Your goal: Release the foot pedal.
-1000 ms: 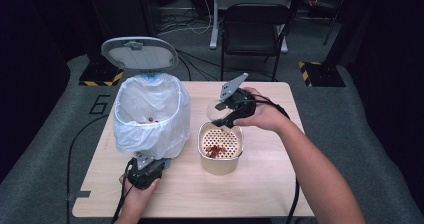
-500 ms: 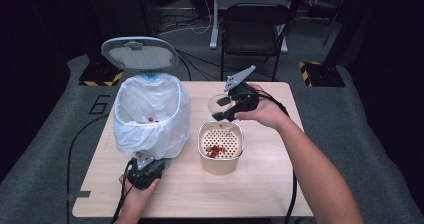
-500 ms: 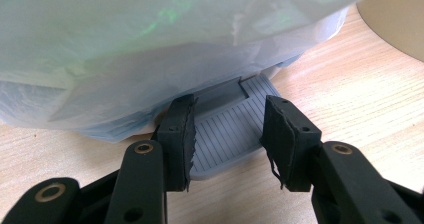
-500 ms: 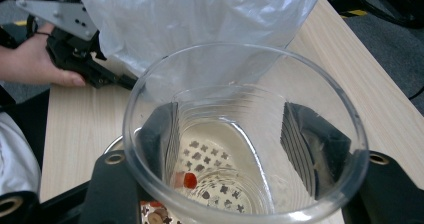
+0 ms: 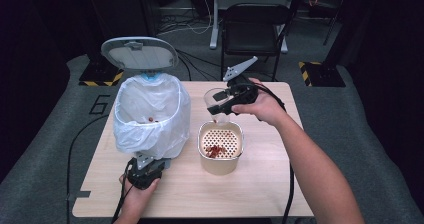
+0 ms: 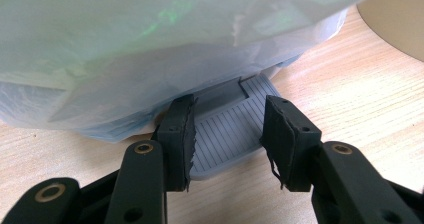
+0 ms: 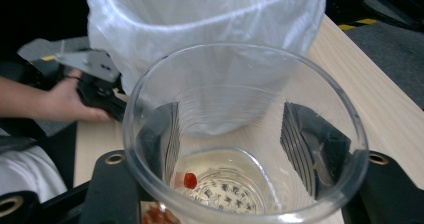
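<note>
The fingers [image 7: 165, 134] of our right gripper [image 5: 220, 105] are clamped on the outside of a clear plastic cup [image 7: 245, 134], one dark ribbed pad on each side of its wall, as seen through the cup in the right gripper view. In the high view we hold this cup [image 5: 216, 101] tilted above the far edge of a beige strainer pot [image 5: 220, 147], which stands near the middle of the wooden table [image 5: 260, 184]. One small red piece [image 7: 189, 179] lies at the bottom of the cup. More red pieces [image 5: 215, 150] lie on the perforated insert of the strainer pot.

The fingers [image 6: 180, 134] of our left gripper [image 6: 227, 139] stand apart. Between them lies the grey ribbed pedal [image 6: 225, 129] of a bin [image 5: 150, 116] lined with a white plastic bag [image 6: 150, 39]. We cannot tell whether either finger touches the pedal. In the high view the left gripper [image 5: 145, 173] sits at the near base of the bin, at the left of the table. The bin lid [image 5: 139, 53] stands raised behind the opening. A small red piece [image 5: 150, 119] shows inside the bag.

The bin and the strainer pot stand just beside each other.
</note>
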A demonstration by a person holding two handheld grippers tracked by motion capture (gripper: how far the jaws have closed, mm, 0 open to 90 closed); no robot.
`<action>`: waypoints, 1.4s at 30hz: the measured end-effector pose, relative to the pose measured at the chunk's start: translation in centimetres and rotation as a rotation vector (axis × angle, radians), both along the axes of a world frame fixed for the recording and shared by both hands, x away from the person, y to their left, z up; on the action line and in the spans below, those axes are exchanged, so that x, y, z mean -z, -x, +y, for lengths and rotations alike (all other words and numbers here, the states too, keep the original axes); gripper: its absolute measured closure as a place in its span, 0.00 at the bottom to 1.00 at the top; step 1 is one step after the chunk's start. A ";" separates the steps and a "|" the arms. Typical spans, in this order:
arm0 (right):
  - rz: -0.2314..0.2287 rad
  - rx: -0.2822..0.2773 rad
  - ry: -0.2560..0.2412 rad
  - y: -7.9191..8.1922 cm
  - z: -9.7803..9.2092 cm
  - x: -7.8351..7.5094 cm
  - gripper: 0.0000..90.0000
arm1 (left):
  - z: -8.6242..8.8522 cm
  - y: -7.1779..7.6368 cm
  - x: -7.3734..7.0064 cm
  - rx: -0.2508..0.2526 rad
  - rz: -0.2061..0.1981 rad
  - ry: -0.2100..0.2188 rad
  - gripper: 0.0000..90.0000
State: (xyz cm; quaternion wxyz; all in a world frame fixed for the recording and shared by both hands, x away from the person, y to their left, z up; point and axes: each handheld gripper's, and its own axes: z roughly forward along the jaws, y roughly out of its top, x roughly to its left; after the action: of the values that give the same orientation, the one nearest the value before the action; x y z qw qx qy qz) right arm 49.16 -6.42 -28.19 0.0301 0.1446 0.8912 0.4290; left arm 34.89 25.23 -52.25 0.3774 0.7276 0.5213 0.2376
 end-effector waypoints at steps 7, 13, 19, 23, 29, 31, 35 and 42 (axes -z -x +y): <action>0.002 0.011 -0.031 0.6 1.8 -2.5 0.45 | 0.2 -0.1 -0.1 0.015 -0.010 -0.026 0.62; -0.032 0.009 -0.029 0.7 4.0 -4.2 0.45 | 0.2 -0.1 -0.1 0.021 -0.006 -0.016 0.62; -0.061 -0.003 -0.036 0.9 6.3 -5.0 0.45 | 0.0 -0.1 0.1 0.005 -0.022 -0.007 0.62; -0.069 0.008 -0.051 0.8 7.8 -5.2 0.45 | 0.1 -0.1 0.0 0.007 -0.020 -0.007 0.62; -0.060 0.019 -0.061 0.4 10.0 -4.8 0.45 | 0.2 0.0 -0.1 0.022 0.001 -0.016 0.62; -0.058 0.019 -0.060 0.3 10.9 -4.6 0.45 | 0.2 0.0 -0.1 0.021 0.001 -0.016 0.62; -0.067 0.022 -0.053 0.1 11.9 -4.4 0.45 | 0.2 0.0 -0.1 0.015 -0.009 -0.014 0.62; -0.085 0.036 -0.069 0.1 13.2 -4.5 0.45 | 0.1 0.0 -0.1 0.014 -0.007 -0.013 0.62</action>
State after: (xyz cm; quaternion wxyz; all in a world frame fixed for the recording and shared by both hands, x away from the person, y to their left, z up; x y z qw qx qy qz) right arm 49.06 6.77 -23.68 0.0705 0.1433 0.8711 0.4644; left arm 34.93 25.37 -52.19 0.3761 0.7329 0.5132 0.2408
